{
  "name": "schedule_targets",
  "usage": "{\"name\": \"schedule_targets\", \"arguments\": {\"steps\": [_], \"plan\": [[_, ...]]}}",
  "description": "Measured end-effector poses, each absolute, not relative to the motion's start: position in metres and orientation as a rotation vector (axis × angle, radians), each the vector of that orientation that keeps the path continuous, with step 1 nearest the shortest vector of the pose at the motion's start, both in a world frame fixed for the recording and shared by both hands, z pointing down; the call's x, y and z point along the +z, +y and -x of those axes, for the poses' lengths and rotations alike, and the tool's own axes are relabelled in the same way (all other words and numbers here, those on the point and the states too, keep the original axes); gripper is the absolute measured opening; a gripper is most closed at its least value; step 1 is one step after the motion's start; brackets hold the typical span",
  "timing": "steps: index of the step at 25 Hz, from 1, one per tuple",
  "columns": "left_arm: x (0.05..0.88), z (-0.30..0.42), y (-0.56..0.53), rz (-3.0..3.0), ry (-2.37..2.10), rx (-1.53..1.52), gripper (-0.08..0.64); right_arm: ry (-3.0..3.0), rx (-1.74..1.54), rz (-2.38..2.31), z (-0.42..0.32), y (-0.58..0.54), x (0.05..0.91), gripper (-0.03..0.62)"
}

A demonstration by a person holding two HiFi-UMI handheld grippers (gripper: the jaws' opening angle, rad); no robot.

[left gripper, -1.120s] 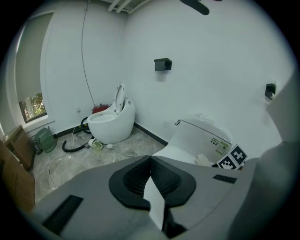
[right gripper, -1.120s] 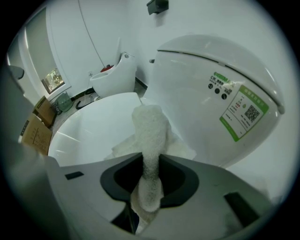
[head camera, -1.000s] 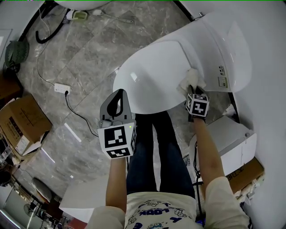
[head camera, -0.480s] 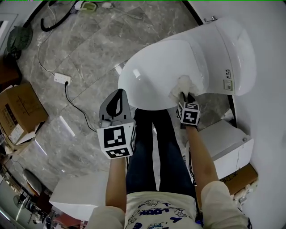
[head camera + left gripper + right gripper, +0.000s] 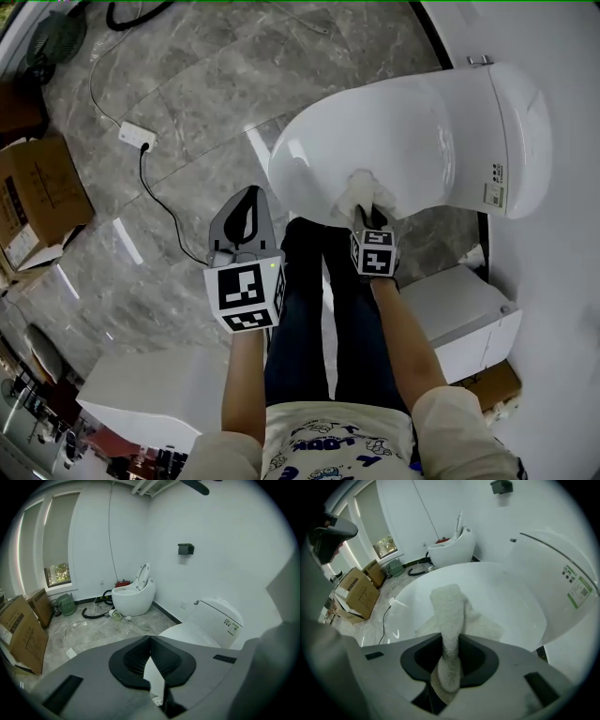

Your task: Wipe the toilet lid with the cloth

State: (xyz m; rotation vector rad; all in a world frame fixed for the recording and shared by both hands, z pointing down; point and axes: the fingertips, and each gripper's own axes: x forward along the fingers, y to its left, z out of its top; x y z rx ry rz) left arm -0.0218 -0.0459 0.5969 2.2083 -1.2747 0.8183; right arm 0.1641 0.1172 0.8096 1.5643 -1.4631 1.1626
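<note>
The white toilet has its lid (image 5: 375, 131) down, smooth and glossy, filling the upper right of the head view. A white fluffy cloth (image 5: 364, 194) lies pressed on the lid's near edge, and my right gripper (image 5: 371, 217) is shut on the cloth. In the right gripper view the cloth (image 5: 449, 620) runs up from between the jaws and spreads over the lid (image 5: 506, 597). My left gripper (image 5: 247, 220) hangs over the floor left of the toilet, shut, nothing in it. The left gripper view shows its jaws closed, with the lid (image 5: 192, 632) beyond them.
A second white toilet (image 5: 135, 595) with raised lid stands across the room, hoses beside it. A power strip (image 5: 137, 135) and cable lie on the marble floor. Cardboard boxes (image 5: 33, 199) sit at left. A white box (image 5: 461, 317) stands right of my legs.
My right gripper has dragged the cloth along the lid from the tank side toward the lid's near front edge. The left gripper has stayed where it was.
</note>
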Motion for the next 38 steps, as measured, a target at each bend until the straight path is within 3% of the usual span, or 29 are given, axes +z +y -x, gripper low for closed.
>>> {"name": "schedule_targets", "arguments": {"steps": [21, 38], "plan": [[0.611, 0.143, -0.047, -2.021, -1.469, 0.759, 0.003, -1.718, 1.066, -1.225, -0.009, 0.092, 0.823, 0.091], [0.594, 0.172, -0.042, -1.976, -1.549, 0.733, 0.003, -1.927, 1.147, -1.011, 0.078, 0.078, 0.799, 0.091]]}}
